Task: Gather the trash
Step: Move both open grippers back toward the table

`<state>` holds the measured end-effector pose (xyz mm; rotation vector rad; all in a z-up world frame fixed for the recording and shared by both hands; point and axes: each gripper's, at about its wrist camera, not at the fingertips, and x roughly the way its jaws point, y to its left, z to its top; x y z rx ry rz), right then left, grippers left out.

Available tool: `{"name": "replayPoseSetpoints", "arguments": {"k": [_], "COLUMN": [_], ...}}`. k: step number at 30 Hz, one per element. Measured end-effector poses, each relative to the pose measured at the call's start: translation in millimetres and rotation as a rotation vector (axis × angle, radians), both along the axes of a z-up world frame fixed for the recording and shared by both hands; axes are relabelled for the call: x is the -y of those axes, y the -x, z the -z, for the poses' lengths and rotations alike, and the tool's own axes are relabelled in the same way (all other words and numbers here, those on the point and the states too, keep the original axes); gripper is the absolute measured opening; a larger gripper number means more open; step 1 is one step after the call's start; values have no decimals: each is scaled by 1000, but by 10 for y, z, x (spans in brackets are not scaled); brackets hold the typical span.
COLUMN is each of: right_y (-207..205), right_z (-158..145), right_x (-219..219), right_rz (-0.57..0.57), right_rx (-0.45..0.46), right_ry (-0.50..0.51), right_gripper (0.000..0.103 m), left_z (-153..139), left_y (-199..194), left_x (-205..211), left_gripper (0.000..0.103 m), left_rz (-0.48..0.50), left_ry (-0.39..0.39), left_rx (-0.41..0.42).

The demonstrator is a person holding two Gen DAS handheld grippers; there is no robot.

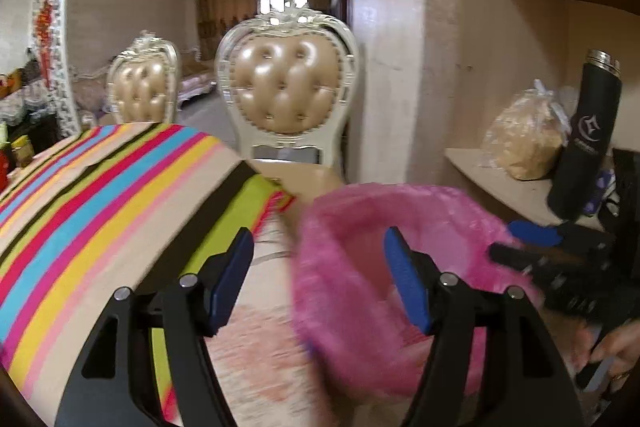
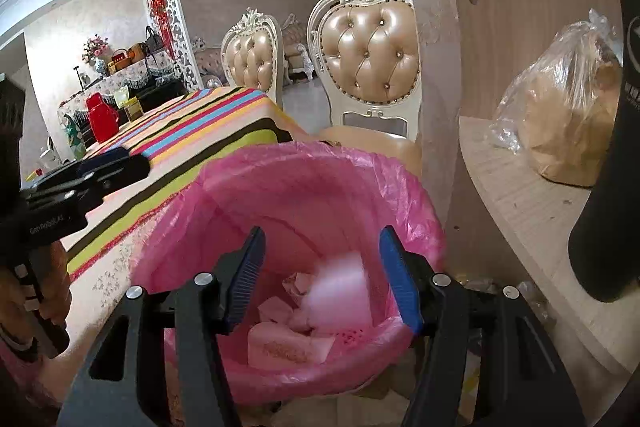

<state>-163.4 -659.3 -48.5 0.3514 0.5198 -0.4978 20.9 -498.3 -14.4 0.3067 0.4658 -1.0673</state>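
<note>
Dining room; both tongs wide apart, empty, over pink-lined bin [image 2: 288,211].

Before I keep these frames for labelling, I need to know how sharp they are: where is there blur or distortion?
Left wrist view: the pink-lined bin and the floor are motion-smeared, the tufted chair sharper, and fisheye bends the striped tablecloth. Right wrist view: mostly crisp, but a pale piece of trash between the open jaws is a blurred streak.
</note>
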Motion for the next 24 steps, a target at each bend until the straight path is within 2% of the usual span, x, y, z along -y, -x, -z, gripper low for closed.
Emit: {"name": "replayPoseSetpoints", "arguments": {"k": [5,7,8,11,18,24], "right_y": [-110,-177,-232,-379,-880,-1413], "right_z": [-73,-91,-103,-120,-131,-188], "right_x": [-132,-181,-241,-418,-988,-1709], "right_rz": [-34,-56,-73,-119,-263,-437], "right_rx": [5,6,8,3,-33,-48], "right_ry": [13,17,20,31,36,29], "right_gripper": [58,58,58,64,66,73], "left_z": [-22,-36,-41,-41,-44,-58], "left_y": [-169,-209,-233,-310,-658,-1095], "left_x": [-407,-627,-765,-1103,-2024,-2961], "left_gripper": [80,90,91,92,98,98], "left_rz": [-102,-141,-173,-243,-413,-615], "left_ry": [-15,-18,-24,-47,-62,-28], "left_rx": [31,69,97,152,174,120]}}
